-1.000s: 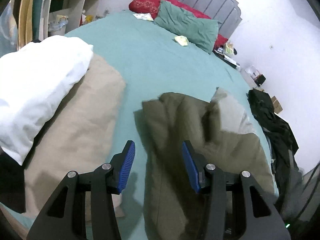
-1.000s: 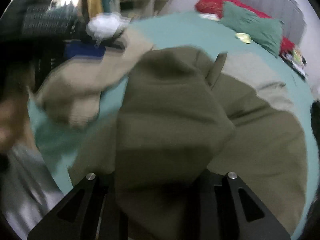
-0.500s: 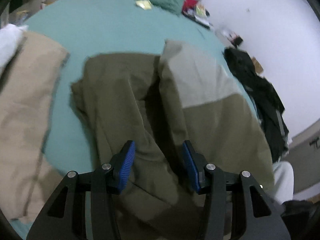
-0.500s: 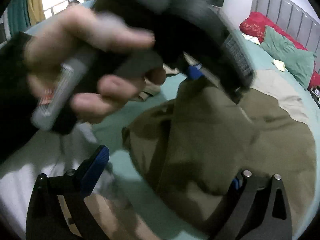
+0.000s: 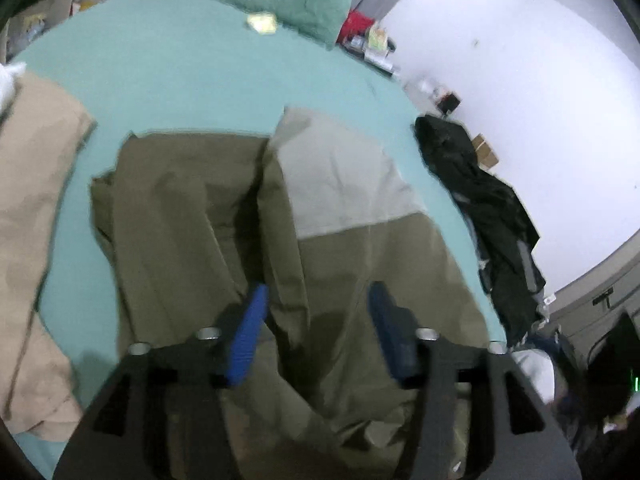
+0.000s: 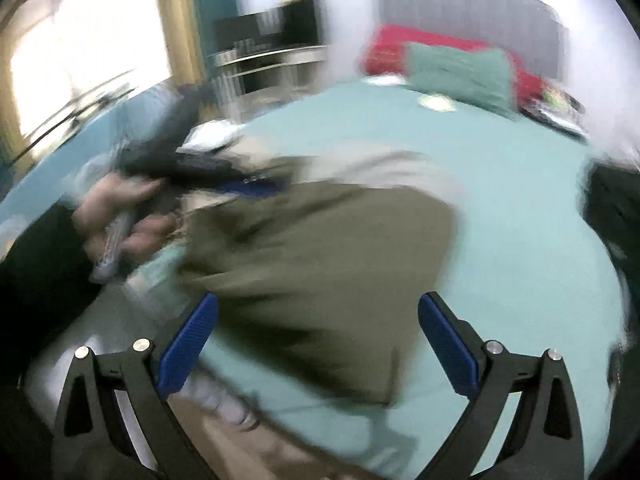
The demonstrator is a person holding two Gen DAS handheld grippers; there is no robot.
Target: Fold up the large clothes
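An olive garment (image 5: 192, 216) with a pale grey panel (image 5: 340, 176) lies partly folded on the teal bed (image 5: 192, 80). My left gripper (image 5: 318, 320) hovers over its near part with the jaws opening. A ridge of olive cloth runs between the blue pads (image 5: 248, 332), which do not press on it. In the blurred right wrist view, my right gripper (image 6: 316, 312) stands wide open and empty over the garment's (image 6: 320, 248) near edge. A hand (image 6: 120, 216) there holds the left gripper (image 6: 224, 176) at the garment's far left side.
A beige garment (image 5: 32, 200) lies left of the olive one, and a black garment (image 5: 480, 200) hangs over the bed's right edge. A green pillow (image 5: 288, 0) and a red one lie at the headboard. Bare teal sheet stretches beyond the garment.
My right gripper let go of the olive cloth, spread wide and drew back from it. My left gripper swung from beside the beige garment to over the olive one, and its jaws widened a little.
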